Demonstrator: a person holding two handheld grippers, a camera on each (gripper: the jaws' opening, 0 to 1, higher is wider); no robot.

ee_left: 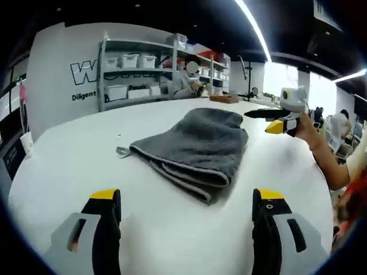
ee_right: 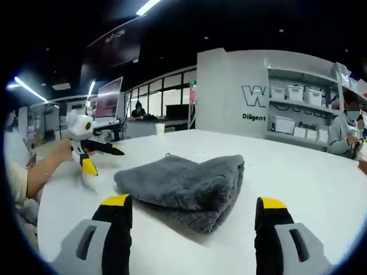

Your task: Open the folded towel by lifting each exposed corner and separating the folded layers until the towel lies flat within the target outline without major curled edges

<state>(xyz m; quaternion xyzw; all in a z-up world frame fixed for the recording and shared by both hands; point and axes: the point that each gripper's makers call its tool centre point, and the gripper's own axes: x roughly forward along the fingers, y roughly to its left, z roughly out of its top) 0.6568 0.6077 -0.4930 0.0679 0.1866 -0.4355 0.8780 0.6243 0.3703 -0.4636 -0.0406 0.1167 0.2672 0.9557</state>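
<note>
A grey folded towel (ee_left: 198, 146) lies in the middle of the white table (ee_left: 69, 160), its folded layered edge facing me and a small tag at its left corner. My left gripper (ee_left: 186, 197) hovers open just short of that edge, nothing between its fingers. A hand holds the right gripper (ee_left: 278, 120) above the table by the towel's right side. In the right gripper view the towel (ee_right: 183, 183) sits just beyond my open right gripper (ee_right: 195, 201), which is empty. The left gripper (ee_right: 92, 152) hangs over the table's left part, held by a hand.
Shelves (ee_left: 137, 74) with white bins stand behind the table by a lettered wall. A person (ee_left: 186, 83) sits at the far edge. A paper cup (ee_right: 160, 129) stands on a counter beyond. The table's rim (ee_right: 51, 189) curves close at the left.
</note>
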